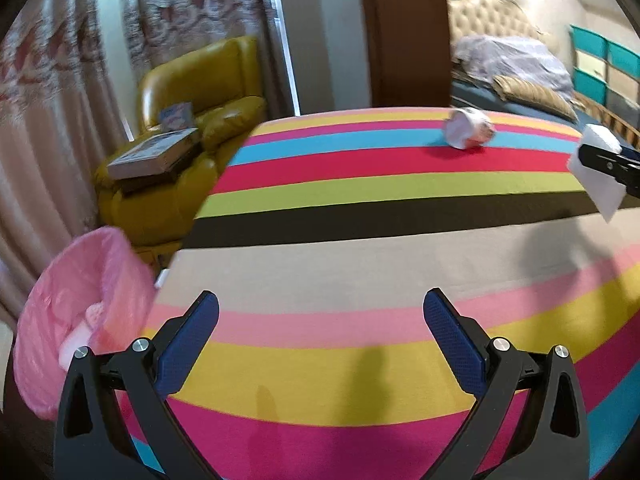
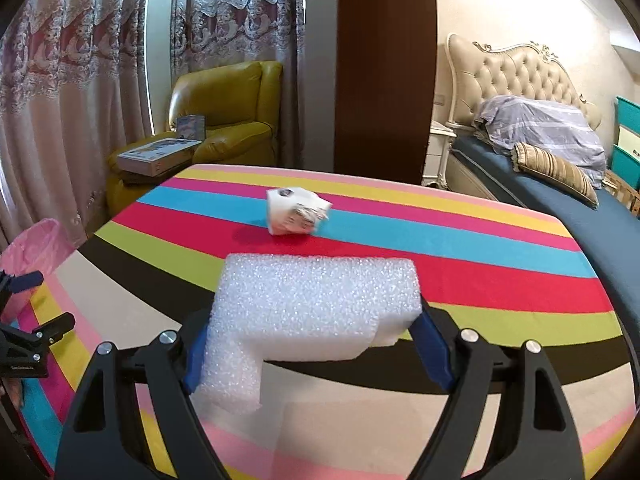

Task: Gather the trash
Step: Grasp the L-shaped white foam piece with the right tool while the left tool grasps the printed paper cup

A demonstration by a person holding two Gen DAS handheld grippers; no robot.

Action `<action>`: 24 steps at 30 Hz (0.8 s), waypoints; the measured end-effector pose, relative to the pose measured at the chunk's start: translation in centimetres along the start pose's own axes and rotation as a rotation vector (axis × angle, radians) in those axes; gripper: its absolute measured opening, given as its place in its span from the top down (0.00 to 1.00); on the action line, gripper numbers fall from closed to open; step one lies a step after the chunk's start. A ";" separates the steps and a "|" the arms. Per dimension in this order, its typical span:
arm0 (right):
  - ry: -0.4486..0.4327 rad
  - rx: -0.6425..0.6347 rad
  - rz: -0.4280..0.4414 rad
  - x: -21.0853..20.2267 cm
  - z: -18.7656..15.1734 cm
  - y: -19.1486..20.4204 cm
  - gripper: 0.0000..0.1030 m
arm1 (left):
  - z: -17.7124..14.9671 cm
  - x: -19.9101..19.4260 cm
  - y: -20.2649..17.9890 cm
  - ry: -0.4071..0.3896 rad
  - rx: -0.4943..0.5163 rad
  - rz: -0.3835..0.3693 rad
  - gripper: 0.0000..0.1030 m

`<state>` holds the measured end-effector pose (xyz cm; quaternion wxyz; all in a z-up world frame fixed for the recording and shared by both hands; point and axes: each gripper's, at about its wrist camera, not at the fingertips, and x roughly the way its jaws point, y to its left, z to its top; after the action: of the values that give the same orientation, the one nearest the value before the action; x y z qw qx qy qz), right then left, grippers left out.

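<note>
Foam block [image 2: 312,312] fills right view; bin [image 1: 80,320] left.

My left gripper [image 1: 320,328] and right gripper [image 2: 316,344] look alike: matte black triangular arms with cut-out slots, round silver screws at the pivots, and blue pads [image 1: 188,344] with fine dotted texture lining each finger.

The left hand-held gripper [image 1: 320,316] hangs with its two blue-padded fingers [image 1: 188,344] spread wide, nothing between them. The right hand-held gripper [image 2: 316,332] has its jaws pressed against both sides of a white foam block [image 2: 312,304], its blue pads [image 2: 434,354] showing at the block's edges. In the left wrist view the right hand-held gripper [image 1: 608,164] shows at the far right edge, raised and well apart from the left.
</note>
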<state>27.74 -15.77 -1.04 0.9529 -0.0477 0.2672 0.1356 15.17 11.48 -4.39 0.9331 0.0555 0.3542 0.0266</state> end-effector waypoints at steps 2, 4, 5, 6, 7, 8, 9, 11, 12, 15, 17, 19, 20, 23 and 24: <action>-0.004 -0.002 -0.017 -0.2 -0.2 -0.9 0.23 | 0.9 0.2 -1.1 0.009 -0.010 -0.052 0.07; -0.008 -0.003 -0.033 -0.5 -0.3 -1.7 0.23 | 2.5 0.5 -2.5 -0.002 -0.011 -0.075 0.07; -0.009 -0.001 -0.039 -0.6 -0.3 -2.2 0.23 | 3.1 0.8 -3.3 -0.002 -0.001 -0.084 0.07; -0.009 0.001 -0.042 -0.5 -0.2 -2.5 0.23 | 4.0 1.2 -4.2 -0.002 0.016 -0.094 0.07; -0.009 0.003 -0.045 -0.5 -0.1 -2.9 0.23 | 4.7 1.7 -5.2 -0.001 0.034 -0.101 0.07; -0.006 0.006 -0.047 -0.5 -0.1 -3.4 0.23 | 5.3 2.2 -5.9 0.000 0.048 -0.106 0.07; -0.002 0.012 -0.048 -0.4 0.0 -3.6 0.23 | 6.0 2.8 -6.7 0.005 0.063 -0.115 0.07; 0.010 0.029 -0.041 -0.1 -0.1 -4.4 0.23 | 7.2 4.0 -8.1 0.018 0.080 -0.139 0.07; 0.015 0.034 -0.040 0.1 -0.1 -4.5 0.23 | 7.9 4.7 -8.8 0.024 0.086 -0.153 0.07; 0.032 0.083 -0.011 0.8 -0.3 -5.1 0.23 | 9.9 7.0 -10.5 0.037 0.107 -0.184 0.07; 0.046 0.096 0.001 1.2 -0.4 -5.4 0.23 | 11.2 8.6 -11.7 0.039 0.121 -0.195 0.07; 0.060 0.106 0.006 1.6 -0.4 -5.6 0.23 | 12.7 10.6 -12.6 0.050 0.119 -0.205 0.07; 0.061 0.110 0.003 1.7 -0.4 -5.7 0.23 | 13.2 11.2 -12.8 0.055 0.112 -0.211 0.07; 0.079 0.114 -0.010 2.1 -0.4 -5.6 0.23 | 15.1 13.5 -13.8 0.078 0.057 -0.258 0.07; 0.082 0.112 -0.015 2.1 -0.5 -5.5 0.23 | 15.5 13.9 -14.2 0.078 0.049 -0.269 0.07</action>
<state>30.83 -20.64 -2.46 0.9433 -0.0019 0.3127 0.1112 36.04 -2.67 -3.76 0.9122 0.0293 0.3949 -0.1050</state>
